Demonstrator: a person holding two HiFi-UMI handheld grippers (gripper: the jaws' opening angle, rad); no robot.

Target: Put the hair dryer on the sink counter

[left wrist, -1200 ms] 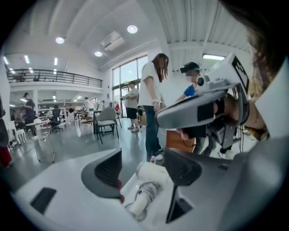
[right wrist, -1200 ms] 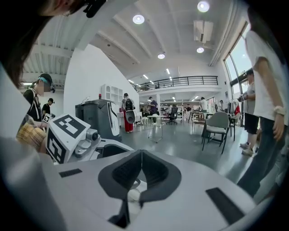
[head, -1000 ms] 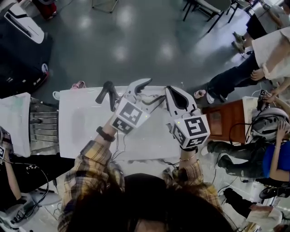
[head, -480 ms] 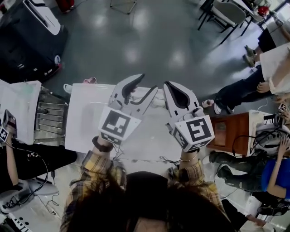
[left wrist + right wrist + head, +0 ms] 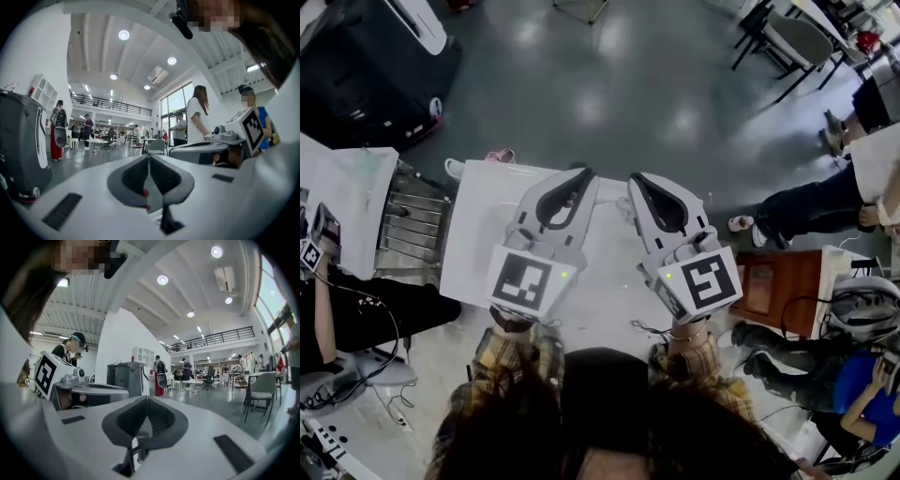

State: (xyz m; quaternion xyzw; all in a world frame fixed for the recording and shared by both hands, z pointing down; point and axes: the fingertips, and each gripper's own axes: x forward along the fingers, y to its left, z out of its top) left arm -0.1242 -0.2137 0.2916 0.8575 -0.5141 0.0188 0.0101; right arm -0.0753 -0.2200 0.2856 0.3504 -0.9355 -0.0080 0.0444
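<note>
Both grippers are held up side by side above the white counter, tilted up so that the gripper views look out across the room. My left gripper is shut with its dark pads together and nothing between them; the left gripper view shows its tips meeting. My right gripper is shut and empty too, its tips touching. Each gripper shows in the other's view: the right gripper and the left gripper. No hair dryer shows in any view now.
A black machine stands on the floor at the far left. A metal rack and a cloth-covered table sit left of the counter. A brown wooden box and seated people are at the right; a chair stands far right.
The left jaws went from wide open to shut. Both grippers rose closer to the head camera. The hair dryer, seen on the counter beyond the left gripper a second ago, is out of sight.
</note>
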